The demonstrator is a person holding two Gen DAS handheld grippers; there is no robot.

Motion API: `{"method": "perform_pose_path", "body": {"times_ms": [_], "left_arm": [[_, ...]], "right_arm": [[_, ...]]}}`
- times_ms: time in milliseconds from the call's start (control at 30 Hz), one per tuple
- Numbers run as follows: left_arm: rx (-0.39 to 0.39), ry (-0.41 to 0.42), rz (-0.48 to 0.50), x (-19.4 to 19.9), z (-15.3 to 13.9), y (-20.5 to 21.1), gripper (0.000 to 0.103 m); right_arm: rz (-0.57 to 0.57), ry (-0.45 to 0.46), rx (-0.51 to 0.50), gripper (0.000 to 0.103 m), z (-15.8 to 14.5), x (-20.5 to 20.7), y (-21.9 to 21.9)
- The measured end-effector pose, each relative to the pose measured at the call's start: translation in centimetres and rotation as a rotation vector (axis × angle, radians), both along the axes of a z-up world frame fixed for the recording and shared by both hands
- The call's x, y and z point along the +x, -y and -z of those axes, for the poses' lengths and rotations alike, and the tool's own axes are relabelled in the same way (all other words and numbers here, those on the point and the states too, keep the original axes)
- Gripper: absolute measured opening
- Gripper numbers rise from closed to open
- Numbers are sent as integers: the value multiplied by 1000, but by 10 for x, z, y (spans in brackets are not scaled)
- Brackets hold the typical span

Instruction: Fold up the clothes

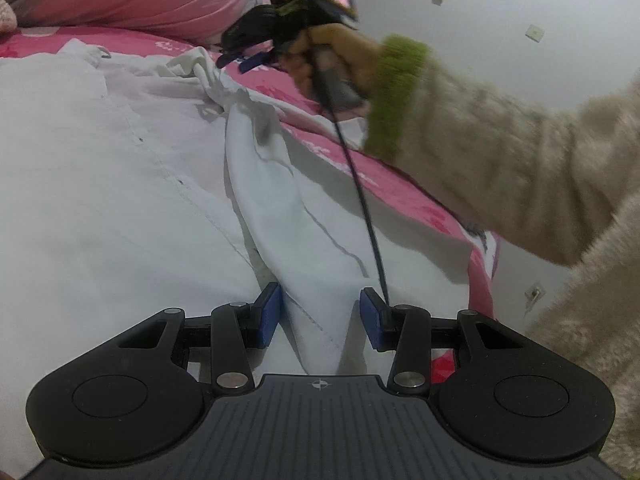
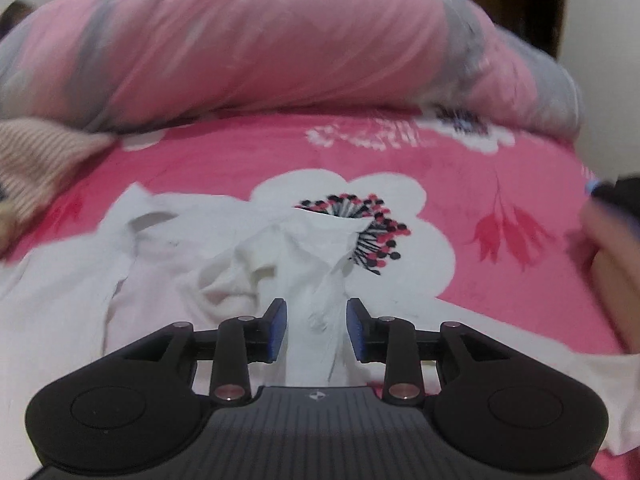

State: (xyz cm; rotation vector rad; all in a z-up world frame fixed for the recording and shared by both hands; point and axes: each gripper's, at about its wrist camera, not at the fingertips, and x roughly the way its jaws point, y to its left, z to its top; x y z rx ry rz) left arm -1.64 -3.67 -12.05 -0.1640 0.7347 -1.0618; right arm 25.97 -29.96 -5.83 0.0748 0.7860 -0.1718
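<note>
A white shirt (image 1: 120, 168) lies spread on the pink flowered bed sheet (image 1: 400, 192). One long fold of it (image 1: 288, 216) runs toward me and passes between the blue pads (image 1: 272, 316) of my left gripper (image 1: 321, 317). The jaws stand apart on either side of the fold and do not pinch it. Farther off, a hand with a green cuff holds my right gripper (image 1: 240, 62) low over the shirt's bunched end. In the right wrist view the right gripper (image 2: 317, 330) is open, with crumpled white cloth (image 2: 316, 264) lying loose between its pads.
A pink and grey duvet (image 2: 260, 48) is heaped along the far side of the bed. A beige knitted garment (image 2: 36, 156) lies at the left. A blurred hand (image 2: 612, 248) shows at the right edge. A black cable (image 1: 360, 192) hangs from the right gripper across the shirt.
</note>
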Motion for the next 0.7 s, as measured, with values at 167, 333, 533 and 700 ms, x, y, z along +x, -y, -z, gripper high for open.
{"method": "perform_pose_path", "body": {"times_ms": [167,333,533,700], "left_arm": [[-12,10,15,-3,1,-2,43],[-30,3,15,-3,4,-5,43],[-37,4,18,-4,4,-4,42],[-43,3,18,-4,4,-4,42]], "right_arm": [[109,28,170,5,7,10,34],[109,151,380,0,-3,-4,55],[-64,296,540,0,-28,-11,43],[-266,279,440,0,-33,7,-15]]}}
